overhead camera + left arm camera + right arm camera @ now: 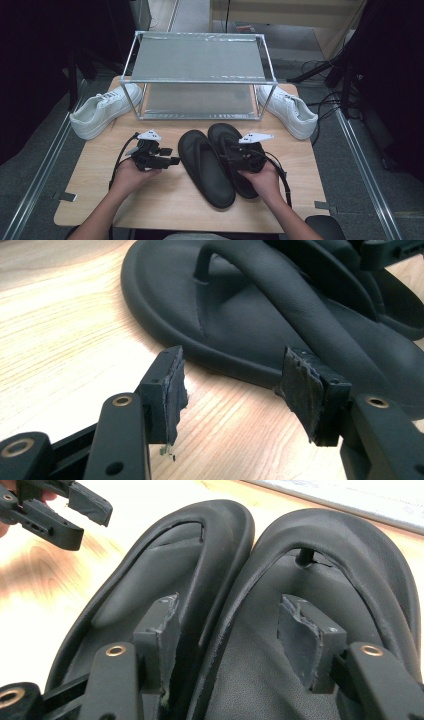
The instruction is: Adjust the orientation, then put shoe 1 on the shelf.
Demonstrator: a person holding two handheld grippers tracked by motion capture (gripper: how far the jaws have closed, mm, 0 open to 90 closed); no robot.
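Nearest, the right claw [239,156] hangs open and empty over two black sandals [206,167] lying lengthwise, side by side, mid-bench; the left claw [165,157], also open, waits just beside them.

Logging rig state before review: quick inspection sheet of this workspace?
Surface: wooden table, bare at the front.
Job's things: two black flip-flops lying side by side, touching, at the table's middle.
Clutter: two-tier metal rack at the back, both shelves bare; one white sneaker to its left, another to its right.
Grippers: left gripper open beside the left flip-flop, nothing between the jaws; right gripper open over the pair, gripping nothing.
Cables: a black cable trails from the left gripper, another from the right.
Surroundings: grey floor, dark stands.
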